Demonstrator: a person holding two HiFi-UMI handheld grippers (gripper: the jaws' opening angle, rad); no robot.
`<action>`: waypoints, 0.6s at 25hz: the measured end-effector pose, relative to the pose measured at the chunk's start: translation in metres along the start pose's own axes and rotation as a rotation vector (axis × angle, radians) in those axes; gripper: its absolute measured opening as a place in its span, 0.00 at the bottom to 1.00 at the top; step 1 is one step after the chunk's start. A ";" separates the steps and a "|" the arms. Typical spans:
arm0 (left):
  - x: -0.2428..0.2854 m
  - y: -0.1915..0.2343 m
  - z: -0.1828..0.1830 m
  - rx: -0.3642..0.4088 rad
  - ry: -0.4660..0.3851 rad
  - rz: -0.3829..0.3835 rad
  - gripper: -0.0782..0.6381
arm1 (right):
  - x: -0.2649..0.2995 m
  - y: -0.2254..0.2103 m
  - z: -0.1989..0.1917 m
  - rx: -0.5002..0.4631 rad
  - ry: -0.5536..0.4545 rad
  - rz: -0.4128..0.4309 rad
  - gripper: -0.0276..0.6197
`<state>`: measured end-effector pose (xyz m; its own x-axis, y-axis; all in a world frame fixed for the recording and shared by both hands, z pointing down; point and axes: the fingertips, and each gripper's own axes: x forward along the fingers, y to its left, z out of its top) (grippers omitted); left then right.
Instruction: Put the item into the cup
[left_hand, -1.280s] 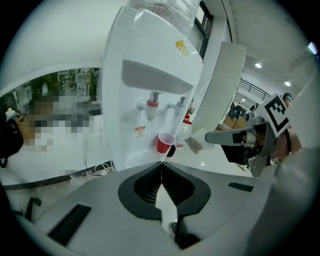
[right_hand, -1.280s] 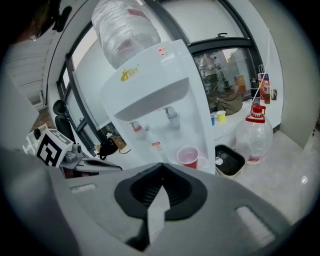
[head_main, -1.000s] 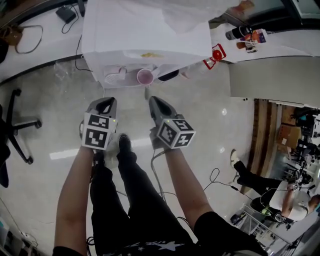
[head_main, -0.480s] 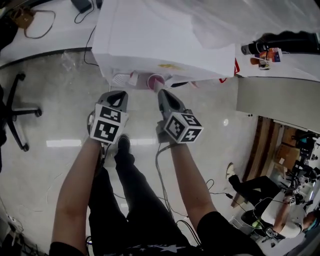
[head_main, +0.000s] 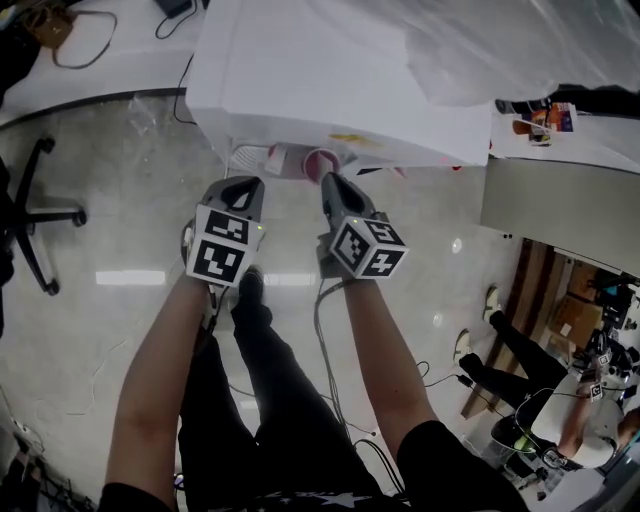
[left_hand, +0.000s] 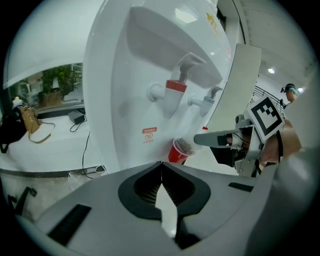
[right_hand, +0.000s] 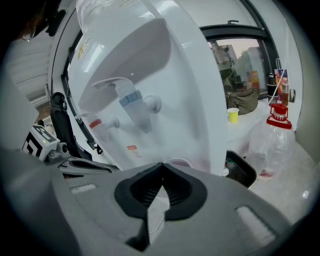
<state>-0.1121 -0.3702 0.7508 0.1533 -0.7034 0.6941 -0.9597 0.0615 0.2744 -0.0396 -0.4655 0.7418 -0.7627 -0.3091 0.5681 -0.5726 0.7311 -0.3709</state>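
The left gripper (head_main: 243, 186) and the right gripper (head_main: 332, 183) are held side by side at frame centre in the head view, both aimed at a white water dispenser (head_main: 320, 70).

Left gripper: its fingers (left_hand: 142, 189) are pressed together at the tips, with nothing between them. Right gripper: its fingers (right_hand: 141, 192) are likewise pressed together and empty.

The red cup (left_hand: 177, 150) stands in the dispenser's recess below the red tap (left_hand: 175, 86), just ahead of the right gripper's tips. In the head view only its pinkish rim shows, at upper centre under the overhang of the dispenser top. In the right gripper view only a thin arc of the rim clears the gripper body. What the cup contains cannot be made out, and the wide-angle lens makes its tilt unreliable. The item to go into it cannot be identified in any view.

The blue tap (right_hand: 131, 100) shows at upper centre of the right gripper view. A clear bottle with a red cap (right_hand: 267, 142) stands at the right edge. An office chair (head_main: 40, 215) is cut off at the left edge of the head view.
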 end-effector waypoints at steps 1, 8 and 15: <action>0.000 0.000 0.000 0.001 0.001 0.001 0.12 | 0.001 0.000 -0.001 -0.002 0.005 0.002 0.04; -0.004 0.005 0.001 -0.011 -0.012 0.000 0.12 | 0.010 0.001 -0.009 -0.003 0.025 -0.007 0.05; -0.005 -0.003 -0.002 -0.024 -0.004 -0.020 0.12 | 0.012 -0.004 -0.011 -0.027 0.036 -0.020 0.05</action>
<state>-0.1092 -0.3654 0.7473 0.1712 -0.7071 0.6860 -0.9505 0.0646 0.3038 -0.0433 -0.4660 0.7583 -0.7393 -0.3021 0.6018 -0.5791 0.7413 -0.3392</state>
